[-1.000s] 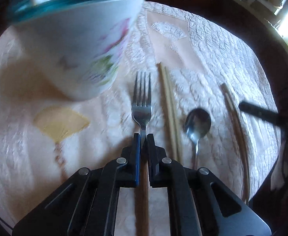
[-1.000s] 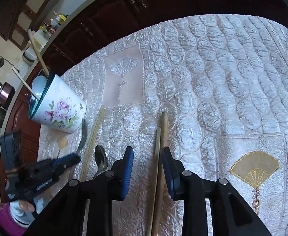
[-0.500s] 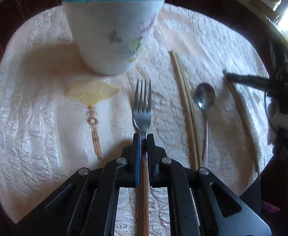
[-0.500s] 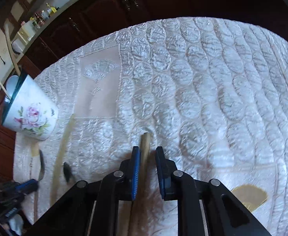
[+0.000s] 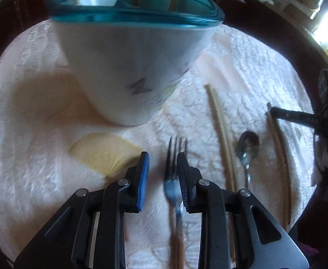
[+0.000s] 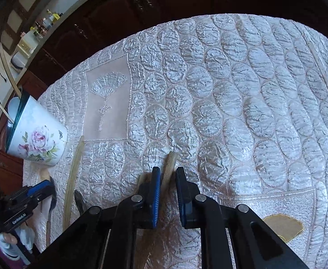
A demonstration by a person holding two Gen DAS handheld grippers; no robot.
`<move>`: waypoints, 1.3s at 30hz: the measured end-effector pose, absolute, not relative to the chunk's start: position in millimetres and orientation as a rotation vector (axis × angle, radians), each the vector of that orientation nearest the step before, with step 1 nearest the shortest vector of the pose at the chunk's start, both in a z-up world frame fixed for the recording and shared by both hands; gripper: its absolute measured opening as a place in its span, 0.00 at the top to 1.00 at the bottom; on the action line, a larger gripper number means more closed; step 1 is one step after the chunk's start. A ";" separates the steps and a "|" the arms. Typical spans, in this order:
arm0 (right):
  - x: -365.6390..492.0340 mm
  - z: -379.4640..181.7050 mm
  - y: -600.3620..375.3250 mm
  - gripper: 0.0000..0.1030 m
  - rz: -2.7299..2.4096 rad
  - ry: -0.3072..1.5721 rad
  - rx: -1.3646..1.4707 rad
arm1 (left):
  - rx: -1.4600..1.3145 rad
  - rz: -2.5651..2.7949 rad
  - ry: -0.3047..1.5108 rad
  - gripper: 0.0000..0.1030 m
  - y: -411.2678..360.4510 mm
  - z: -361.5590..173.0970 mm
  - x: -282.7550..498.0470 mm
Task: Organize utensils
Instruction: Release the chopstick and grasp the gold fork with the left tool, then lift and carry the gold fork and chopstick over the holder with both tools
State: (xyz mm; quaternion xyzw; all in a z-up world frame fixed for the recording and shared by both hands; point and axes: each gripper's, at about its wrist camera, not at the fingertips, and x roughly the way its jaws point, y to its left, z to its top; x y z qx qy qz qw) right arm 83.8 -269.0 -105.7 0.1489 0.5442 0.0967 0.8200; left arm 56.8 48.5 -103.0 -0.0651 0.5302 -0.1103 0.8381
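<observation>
left gripper (image 5: 162,163) released, fork (image 5: 174,179) between fingers | right gripper (image 6: 165,179) grasping chopsticks (image 6: 169,165)

A tabletop covered by a quilted cream cloth (image 6: 231,94) carries a floral cup (image 6: 37,137), a fork (image 5: 175,179), a spoon (image 5: 247,150) and chopsticks (image 5: 223,134) lying side by side.

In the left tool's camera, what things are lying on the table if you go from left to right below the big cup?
Yellow fan patch → fork → pale chopsticks → spoon → darker chopsticks.
</observation>
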 end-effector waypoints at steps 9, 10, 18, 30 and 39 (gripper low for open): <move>103.7 -109.0 -289.0 0.87 0.243 1.167 0.353 | -0.137 -0.315 1.152 0.75 45.4 -101.8 65.2; 104.8 -108.4 -289.7 0.87 0.243 1.169 0.355 | -0.133 -0.317 1.151 0.75 46.9 -101.6 63.6; 93.8 -107.6 -284.9 0.87 0.260 1.152 0.331 | -0.122 -0.342 1.157 0.81 42.2 -106.2 69.3; 72.3 -89.3 -272.0 0.91 0.285 1.078 0.326 | -0.153 -0.264 1.105 0.81 55.9 -86.8 41.3; 51.9 -40.3 -263.3 0.93 0.356 0.975 0.313 | -0.144 -0.282 0.975 0.81 61.7 -35.6 19.7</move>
